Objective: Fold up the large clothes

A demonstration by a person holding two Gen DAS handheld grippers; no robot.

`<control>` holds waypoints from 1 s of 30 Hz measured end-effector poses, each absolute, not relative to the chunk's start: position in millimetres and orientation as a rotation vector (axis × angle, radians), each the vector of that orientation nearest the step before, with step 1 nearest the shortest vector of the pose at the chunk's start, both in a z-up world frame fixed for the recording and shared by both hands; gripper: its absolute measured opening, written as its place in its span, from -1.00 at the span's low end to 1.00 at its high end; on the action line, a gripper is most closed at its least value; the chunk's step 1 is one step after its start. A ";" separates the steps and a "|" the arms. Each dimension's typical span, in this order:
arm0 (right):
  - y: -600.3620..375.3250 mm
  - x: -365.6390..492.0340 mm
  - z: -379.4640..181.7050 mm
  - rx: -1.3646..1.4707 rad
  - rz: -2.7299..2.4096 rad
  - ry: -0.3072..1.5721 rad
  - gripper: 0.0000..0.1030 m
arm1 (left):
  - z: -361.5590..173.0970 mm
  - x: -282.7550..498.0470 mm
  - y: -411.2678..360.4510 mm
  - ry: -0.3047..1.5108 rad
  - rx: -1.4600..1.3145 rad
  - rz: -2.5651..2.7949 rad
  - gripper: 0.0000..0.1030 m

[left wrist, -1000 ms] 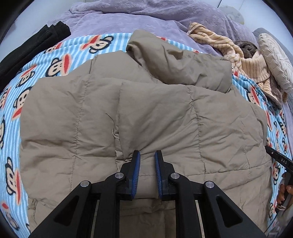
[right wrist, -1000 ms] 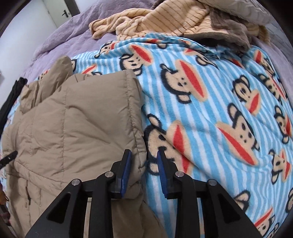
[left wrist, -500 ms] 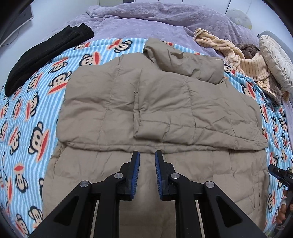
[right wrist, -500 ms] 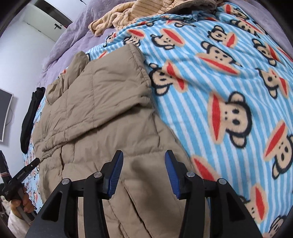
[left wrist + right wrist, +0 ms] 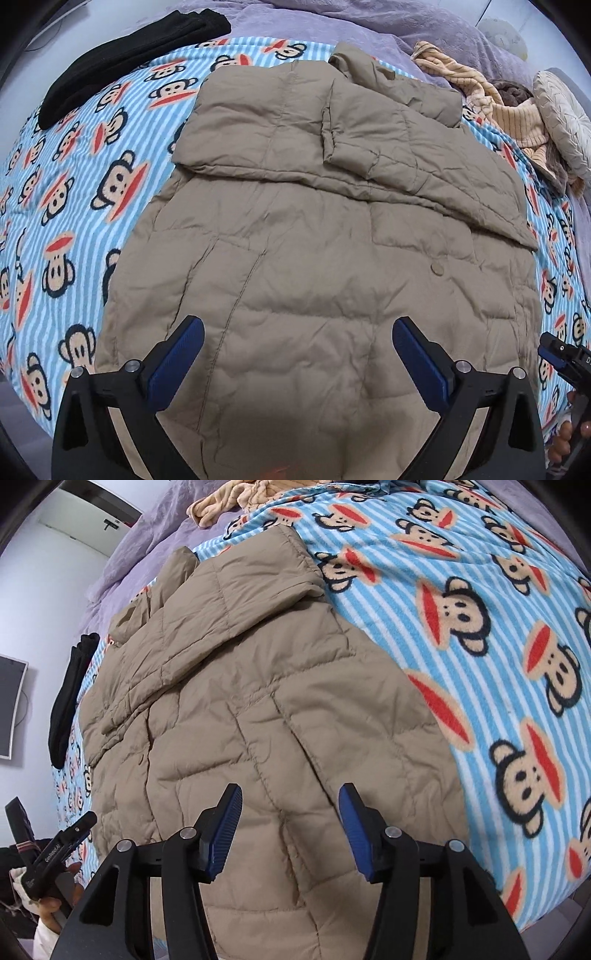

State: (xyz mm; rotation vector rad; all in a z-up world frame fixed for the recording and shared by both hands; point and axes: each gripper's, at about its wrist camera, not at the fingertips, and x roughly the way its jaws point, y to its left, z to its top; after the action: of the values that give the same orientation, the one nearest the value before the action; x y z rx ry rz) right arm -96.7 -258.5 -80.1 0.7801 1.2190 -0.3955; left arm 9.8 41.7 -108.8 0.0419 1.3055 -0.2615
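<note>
— Jacket (image 5: 314, 258) location?
— Spread flat on the monkey-print blanket (image 5: 74, 177), sleeves folded across its chest.
— Grippers?
— Left gripper (image 5: 297, 352) and right gripper (image 5: 290, 825) both spread wide above its hem, holding nothing.

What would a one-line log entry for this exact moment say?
stage: top fold laid | left gripper: jaws open, empty, over jacket hem | right gripper: jaws open, empty, over hem | jacket flat on monkey blanket

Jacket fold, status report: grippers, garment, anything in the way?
Left gripper and right gripper open, holding nothing, over the hem end. Tan jacket flat on monkey blanket, upper part folded down. Nothing lying on it.
</note>
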 end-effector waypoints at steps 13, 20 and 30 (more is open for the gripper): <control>-195.6 -119.0 -67.3 0.867 -0.399 1.216 0.42 | -100.3 -25.0 92.1 1.363 0.055 -0.300 0.98; -168.5 -128.5 -58.7 0.899 -0.399 1.204 0.66 | -96.6 -41.5 109.6 1.378 0.058 -0.342 0.98; -156.9 -157.7 -55.0 0.983 -0.452 1.187 0.81 | -90.1 -60.4 127.2 1.377 0.077 -0.399 0.98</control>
State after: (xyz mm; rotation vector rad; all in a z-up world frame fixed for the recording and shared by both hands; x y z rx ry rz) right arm -157.7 -156.9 -55.0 0.9831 1.1873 -0.4516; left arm -60.4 127.2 -90.1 0.0774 1.3770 -0.3987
